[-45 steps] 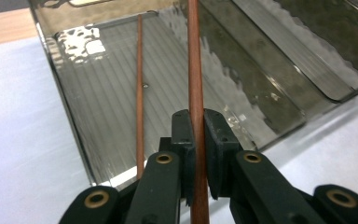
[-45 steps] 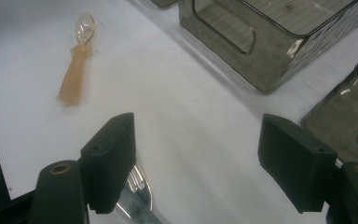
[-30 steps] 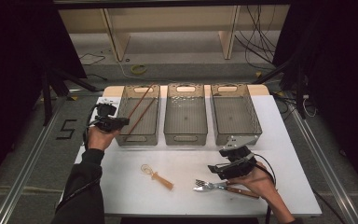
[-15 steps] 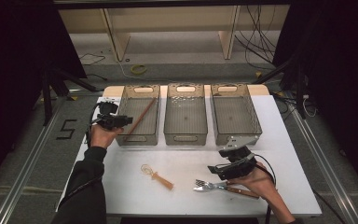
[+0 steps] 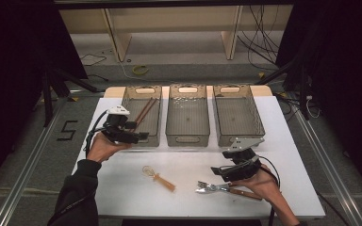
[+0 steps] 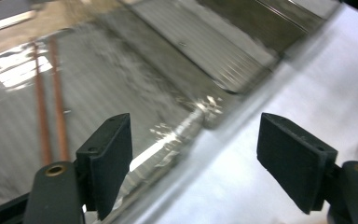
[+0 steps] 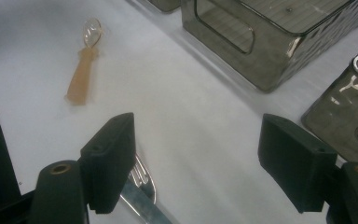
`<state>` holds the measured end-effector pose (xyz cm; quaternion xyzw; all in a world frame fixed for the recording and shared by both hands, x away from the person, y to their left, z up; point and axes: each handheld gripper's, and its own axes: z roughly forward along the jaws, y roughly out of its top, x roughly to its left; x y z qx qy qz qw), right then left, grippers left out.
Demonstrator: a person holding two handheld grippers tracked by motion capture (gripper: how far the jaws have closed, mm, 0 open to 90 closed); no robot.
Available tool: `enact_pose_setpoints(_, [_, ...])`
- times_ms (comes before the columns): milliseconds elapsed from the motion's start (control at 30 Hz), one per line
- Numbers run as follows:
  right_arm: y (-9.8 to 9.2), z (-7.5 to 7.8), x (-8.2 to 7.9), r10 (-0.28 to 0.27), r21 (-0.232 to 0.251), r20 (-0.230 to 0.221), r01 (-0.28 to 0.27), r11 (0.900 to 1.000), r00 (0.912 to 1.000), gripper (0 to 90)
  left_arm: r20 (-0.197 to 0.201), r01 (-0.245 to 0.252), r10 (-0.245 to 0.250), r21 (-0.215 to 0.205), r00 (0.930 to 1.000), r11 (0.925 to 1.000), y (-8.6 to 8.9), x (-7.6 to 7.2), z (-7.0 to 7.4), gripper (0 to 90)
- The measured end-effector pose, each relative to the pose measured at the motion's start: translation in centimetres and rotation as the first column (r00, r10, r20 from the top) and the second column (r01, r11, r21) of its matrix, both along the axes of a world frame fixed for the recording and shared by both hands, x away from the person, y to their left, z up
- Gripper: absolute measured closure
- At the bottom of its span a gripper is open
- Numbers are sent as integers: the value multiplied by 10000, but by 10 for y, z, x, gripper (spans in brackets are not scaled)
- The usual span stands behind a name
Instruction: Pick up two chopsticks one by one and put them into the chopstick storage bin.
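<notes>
Brown chopsticks (image 5: 143, 109): lying in the left bin (image 5: 156, 136).
Left tongs (image 5: 141, 136): just spread, nothing between (bin's 7 o'clock corner).
Right tongs (image 5: 218, 172): spread above fork (image 5: 212, 187).

Glossy smoked-plastic bins (image 5: 187, 113), wooden chopsticks (image 5: 143, 110), shiny metal fork (image 5: 212, 187).

1. White worktop (image 5: 122, 188).
2. Three grey bins (image 5: 187, 134) in a row along its far edge.
3. Spoon (image 5: 158, 177) near the middle of the front edge.
4. Fork (image 5: 212, 188) toward the front right corner.
</notes>
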<state>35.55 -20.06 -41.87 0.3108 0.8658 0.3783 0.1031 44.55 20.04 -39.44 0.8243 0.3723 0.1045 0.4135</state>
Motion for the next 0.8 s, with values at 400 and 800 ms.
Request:
enact_pose_setpoints(400, [-8, 1, -4, -607, 862, 415, 570, 9946, 9973, 285, 37, 1704, -1710, 652, 9853, 9832, -27, -27, -10, 214])
enact_pose_setpoints(800, [-15, -3, -6, -1052, 1575, 466, 967, 9828, 9934, 283, -50, 2656, -2668, 1143, 9637, 9573, -42, -43, -12, 199])
